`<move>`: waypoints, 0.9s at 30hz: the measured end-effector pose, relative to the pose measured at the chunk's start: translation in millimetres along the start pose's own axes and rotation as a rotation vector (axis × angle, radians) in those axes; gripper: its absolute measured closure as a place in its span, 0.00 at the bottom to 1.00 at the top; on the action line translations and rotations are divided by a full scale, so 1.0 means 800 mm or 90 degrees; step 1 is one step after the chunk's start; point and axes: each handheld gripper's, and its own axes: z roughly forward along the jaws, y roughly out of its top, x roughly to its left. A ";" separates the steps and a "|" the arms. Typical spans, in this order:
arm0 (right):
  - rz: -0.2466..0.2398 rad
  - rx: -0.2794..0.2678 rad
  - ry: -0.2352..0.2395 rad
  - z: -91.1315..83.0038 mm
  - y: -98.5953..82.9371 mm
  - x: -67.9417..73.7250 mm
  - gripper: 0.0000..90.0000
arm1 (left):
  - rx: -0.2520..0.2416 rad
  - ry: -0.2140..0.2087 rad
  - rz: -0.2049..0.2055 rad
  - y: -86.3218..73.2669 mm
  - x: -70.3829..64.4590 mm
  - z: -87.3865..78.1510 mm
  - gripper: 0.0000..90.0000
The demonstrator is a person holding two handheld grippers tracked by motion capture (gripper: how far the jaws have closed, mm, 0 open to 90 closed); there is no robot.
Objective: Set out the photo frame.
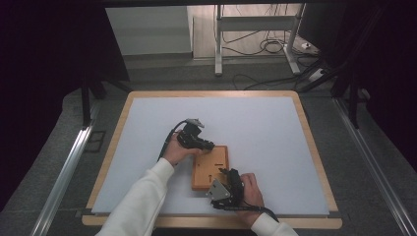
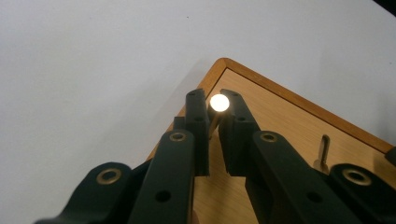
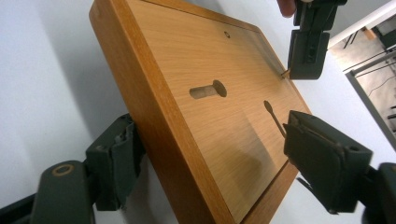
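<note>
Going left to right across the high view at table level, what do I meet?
left hand → left gripper → wooden board, partly overlapped → right gripper → right hand, all on the white table.

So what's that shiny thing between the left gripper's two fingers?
A shiny round-headed metal pin, pinched between the fingers over the wooden board, seen in the left gripper view.

Warm, smooth wood with a fine grain on the wooden board (image 3: pixel 219 116), its rim (image 3: pixel 154 121) a darker, lightly glossy orange-brown. The pin (image 2: pixel 219 102) gleams, a polished metal head catching the light. Matt black plastic on the left gripper (image 2: pixel 214 135), brass-coloured metal rivets (image 2: pixel 178 136) dotting its arms. The right gripper (image 3: pixel 205 172) looks dull, slightly scuffed. The table mat (image 1: pixel 255 123) looks flat, matt, pale grey, inside a light wood edge (image 1: pixel 314 147). White cloth sleeve (image 1: pixel 142 206).
</note>
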 end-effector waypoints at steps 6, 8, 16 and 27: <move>0.007 -0.018 -0.018 -0.009 0.002 -0.010 0.35 | -0.012 0.013 -0.003 -0.001 0.000 0.000 0.91; 0.014 -0.019 -0.014 -0.010 0.002 -0.013 0.36 | -0.018 0.023 0.002 -0.001 -0.002 -0.001 0.90; 0.033 -0.021 -0.008 -0.014 0.002 -0.025 0.41 | -0.060 0.066 -0.007 -0.007 -0.004 -0.017 0.75; 0.034 -0.021 -0.005 -0.014 0.001 -0.028 0.41 | -0.101 0.155 0.005 -0.062 -0.017 -0.074 0.55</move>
